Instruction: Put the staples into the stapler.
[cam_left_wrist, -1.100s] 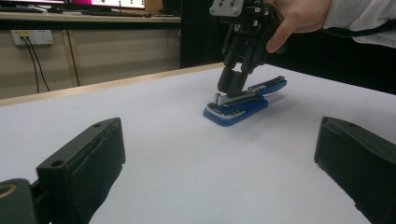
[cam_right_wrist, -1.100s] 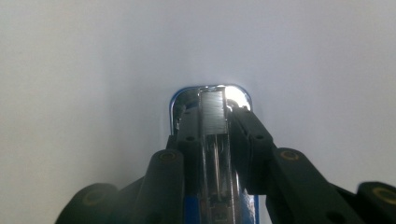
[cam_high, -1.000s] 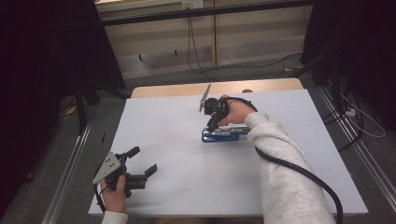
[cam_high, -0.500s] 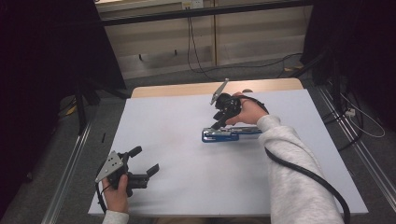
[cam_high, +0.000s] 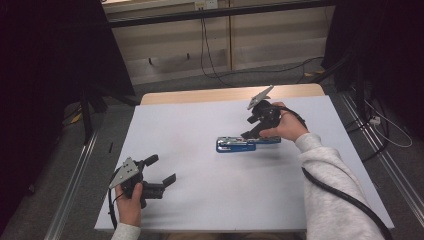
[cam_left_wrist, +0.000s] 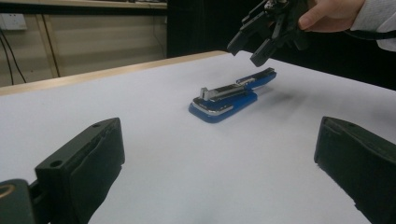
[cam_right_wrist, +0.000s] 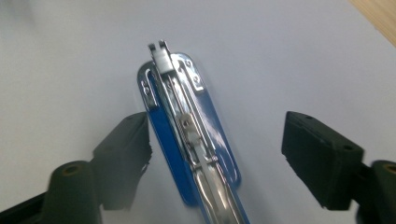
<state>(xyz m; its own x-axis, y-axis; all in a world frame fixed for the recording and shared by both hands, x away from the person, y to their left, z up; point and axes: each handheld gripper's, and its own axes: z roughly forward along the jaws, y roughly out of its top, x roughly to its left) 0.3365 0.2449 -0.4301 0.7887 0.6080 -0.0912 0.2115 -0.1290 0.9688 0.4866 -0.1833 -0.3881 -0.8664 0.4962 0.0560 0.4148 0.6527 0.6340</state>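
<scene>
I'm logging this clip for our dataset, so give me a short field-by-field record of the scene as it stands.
surface: white table
object: blue stapler, opened out flat, metal staple channel facing up
right gripper: above the stapler's far end, jaws apart on either side of it, not pressing it; they have just been opening
left gripper: near the table's front left corner, jaws wide, nothing between them
stapler contact: lies on the table, held by neither gripper
</scene>
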